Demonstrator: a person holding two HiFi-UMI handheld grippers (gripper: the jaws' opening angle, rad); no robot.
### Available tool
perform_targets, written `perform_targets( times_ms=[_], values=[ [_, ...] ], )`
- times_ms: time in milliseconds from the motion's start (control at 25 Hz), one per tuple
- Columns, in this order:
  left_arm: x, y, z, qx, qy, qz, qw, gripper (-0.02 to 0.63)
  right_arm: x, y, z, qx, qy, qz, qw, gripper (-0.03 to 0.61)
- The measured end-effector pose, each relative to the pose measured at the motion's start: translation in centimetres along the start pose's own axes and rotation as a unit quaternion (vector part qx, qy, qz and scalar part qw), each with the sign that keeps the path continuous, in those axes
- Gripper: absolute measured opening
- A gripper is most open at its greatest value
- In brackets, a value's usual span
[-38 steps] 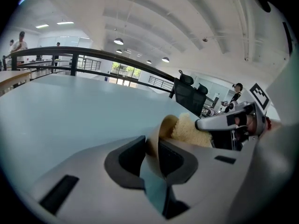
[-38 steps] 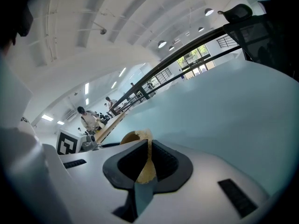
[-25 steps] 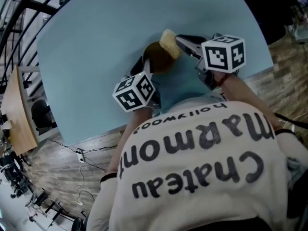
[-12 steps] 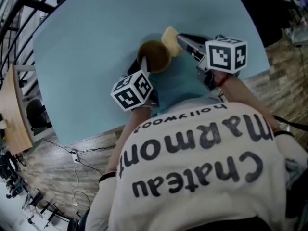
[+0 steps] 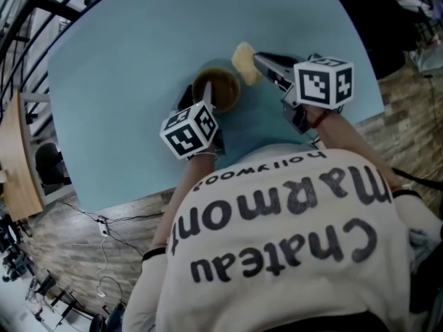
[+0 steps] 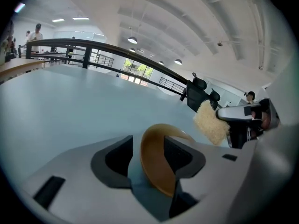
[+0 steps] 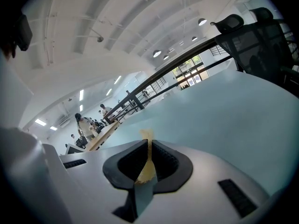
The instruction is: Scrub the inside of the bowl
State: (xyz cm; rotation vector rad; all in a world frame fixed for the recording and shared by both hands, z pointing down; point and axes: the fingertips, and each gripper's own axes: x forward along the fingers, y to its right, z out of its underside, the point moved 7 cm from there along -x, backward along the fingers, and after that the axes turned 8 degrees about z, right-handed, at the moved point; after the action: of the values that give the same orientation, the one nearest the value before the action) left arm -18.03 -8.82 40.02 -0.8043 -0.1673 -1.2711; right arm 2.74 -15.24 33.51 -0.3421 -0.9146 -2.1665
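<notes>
A brown bowl (image 5: pixel 217 90) sits on the pale blue table (image 5: pixel 124 68). My left gripper (image 5: pixel 199 97) straddles the bowl's near rim, one jaw inside and one outside. Its jaws have just been opening, and in the left gripper view a gap shows between the outer jaw and the bowl (image 6: pixel 156 164) wall. My right gripper (image 5: pixel 259 61) is shut on a yellow sponge (image 5: pixel 243 62), which hangs just beyond the bowl's far right rim, apart from it. The right gripper view shows the sponge (image 7: pixel 147 164) edge-on, pinched between the pads. The sponge (image 6: pixel 210 122) also appears in the left gripper view.
The table's near edge curves just in front of the person. Wooden floor with cables (image 5: pixel 104 227) lies at the lower left, and a wooden desk (image 5: pixel 14 178) stands at the far left. A black office chair (image 7: pixel 252 36) stands past the table's far side.
The left jaws have spread apart around the bowl's rim. The bowl and left gripper have shifted a little left, so the sponge now stands clear of the rim.
</notes>
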Motion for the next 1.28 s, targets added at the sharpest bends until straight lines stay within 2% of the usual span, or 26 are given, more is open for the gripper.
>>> perform_targets(
  times_ms=[160, 240, 440, 640, 840, 1120, 1280],
  values=[
    [0.6, 1.3, -1.5, 0.014, 0.017, -0.022, 0.9995, 0.267, -0.8, 1.3, -1.8, -0.008, -0.002, -0.009, 1.000, 0.051],
    [0.1, 1.3, -1.7, 0.028, 0.025, -0.034, 0.9987, 0.278, -1.0, 1.5, -1.9, -0.012, -0.002, -0.013, 1.000, 0.052],
    [-1.4, 1.3, -2.0, 0.003, 0.061, -0.051, 0.9968, 0.279, -1.1, 1.6, -2.9, -0.027, -0.004, -0.031, 0.999, 0.052],
    [-2.6, 3.5, -1.6, -0.005, 0.091, -0.052, 0.9945, 0.275, -1.8, 2.0, -3.8, -0.026, -0.006, -0.059, 0.998, 0.052],
    [-2.4, 3.9, -0.3, -0.007, 0.094, -0.056, 0.9940, 0.262, -0.9, 2.4, -3.1, -0.032, -0.016, -0.086, 0.996, 0.052],
    [-1.8, 9.7, 0.3, 0.001, 0.093, -0.063, 0.9936, 0.253, -4.5, 5.0, -5.1, -0.059, -0.023, -0.104, 0.993, 0.051],
    [-2.3, 11.9, 1.1, 0.002, 0.092, -0.068, 0.9934, 0.245, -6.1, 5.6, -5.1, -0.066, -0.031, -0.111, 0.991, 0.051]
  ],
)
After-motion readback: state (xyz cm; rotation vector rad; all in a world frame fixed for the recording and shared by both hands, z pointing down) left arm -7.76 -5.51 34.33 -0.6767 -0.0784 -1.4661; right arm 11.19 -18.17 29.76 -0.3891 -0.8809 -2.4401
